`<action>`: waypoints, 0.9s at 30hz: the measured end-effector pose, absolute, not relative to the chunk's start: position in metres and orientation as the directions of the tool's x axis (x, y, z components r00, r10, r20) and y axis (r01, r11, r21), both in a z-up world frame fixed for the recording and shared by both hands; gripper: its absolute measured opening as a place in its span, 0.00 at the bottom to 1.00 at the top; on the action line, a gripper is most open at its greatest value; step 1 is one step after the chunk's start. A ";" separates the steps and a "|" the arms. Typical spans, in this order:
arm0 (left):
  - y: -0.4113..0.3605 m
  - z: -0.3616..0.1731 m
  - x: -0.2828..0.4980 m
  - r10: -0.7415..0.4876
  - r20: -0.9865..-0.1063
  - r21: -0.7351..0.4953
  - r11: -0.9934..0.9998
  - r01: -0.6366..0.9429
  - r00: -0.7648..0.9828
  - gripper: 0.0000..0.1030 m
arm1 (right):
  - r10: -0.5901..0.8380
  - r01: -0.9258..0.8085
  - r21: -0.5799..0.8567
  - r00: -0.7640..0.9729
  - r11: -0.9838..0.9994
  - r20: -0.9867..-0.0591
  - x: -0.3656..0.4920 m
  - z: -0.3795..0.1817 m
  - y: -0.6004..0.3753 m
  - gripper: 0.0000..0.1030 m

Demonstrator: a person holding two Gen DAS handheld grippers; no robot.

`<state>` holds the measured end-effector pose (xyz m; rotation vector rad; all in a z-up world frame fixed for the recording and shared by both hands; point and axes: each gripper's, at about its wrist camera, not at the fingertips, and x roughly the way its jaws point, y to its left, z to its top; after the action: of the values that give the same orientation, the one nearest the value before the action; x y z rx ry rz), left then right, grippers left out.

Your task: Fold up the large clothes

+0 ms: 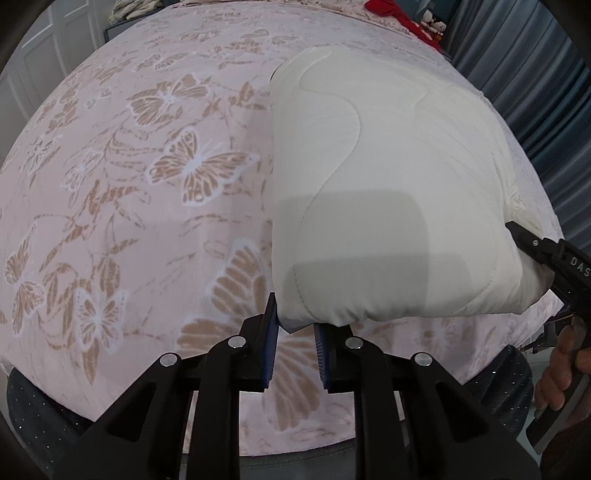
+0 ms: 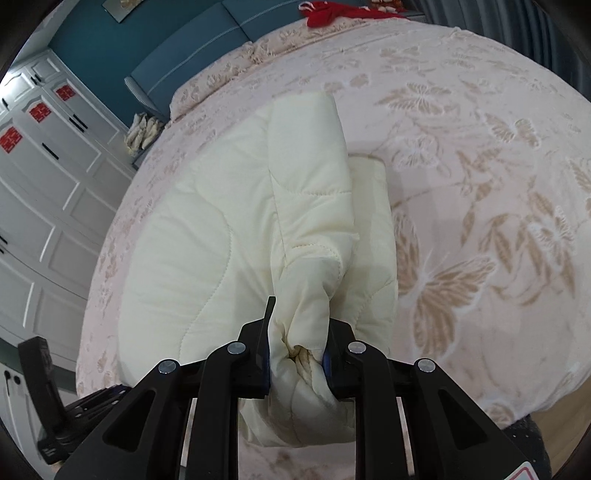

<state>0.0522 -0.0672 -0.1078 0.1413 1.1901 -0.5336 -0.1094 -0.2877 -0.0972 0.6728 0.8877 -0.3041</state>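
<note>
A cream quilted garment (image 1: 388, 192) lies folded into a thick pad on the bed; it also shows in the right wrist view (image 2: 229, 236). My left gripper (image 1: 295, 325) is open, its blue-padded fingers (image 1: 271, 332) just at the pad's near left corner, holding nothing. My right gripper (image 2: 297, 350) is shut on a bunched corner of the garment and holds it raised off the bed. The right gripper also shows in the left wrist view (image 1: 517, 229) at the pad's right side.
The bed (image 1: 129, 206) has a pink cover with tan butterflies, open to the left of the pad. Red cloth (image 2: 332, 13) lies at the far end. White cupboard doors (image 2: 44, 177) stand beyond the bed's side. Blue curtains (image 1: 524, 74) hang at right.
</note>
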 end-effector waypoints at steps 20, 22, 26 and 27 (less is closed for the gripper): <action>-0.036 -0.060 0.034 -0.378 -0.876 -0.200 0.851 0.486 0.301 0.22 | 0.084 0.536 0.457 0.579 0.710 -0.811 -0.110 -0.128 -0.307 0.32; -0.026 -0.040 0.035 -0.381 -0.855 -0.184 0.857 0.482 0.352 0.31 | 0.078 0.541 0.462 0.587 0.703 -0.806 -0.120 -0.111 -0.306 0.34; -0.034 -0.018 0.065 -0.393 -0.831 -0.184 0.862 0.472 0.394 0.33 | 0.029 0.566 0.456 0.606 0.686 -0.795 -0.130 -0.074 -0.307 0.40; -0.044 -0.014 0.075 -0.396 -0.824 -0.183 0.862 0.472 0.405 0.33 | 0.018 0.565 0.458 0.615 0.686 -0.788 -0.130 -0.065 -0.309 0.40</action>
<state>0.0753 -0.0437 -0.0145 0.0837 1.0159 -0.5487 -0.1301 -0.3088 -0.0646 0.7647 0.8630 -0.3530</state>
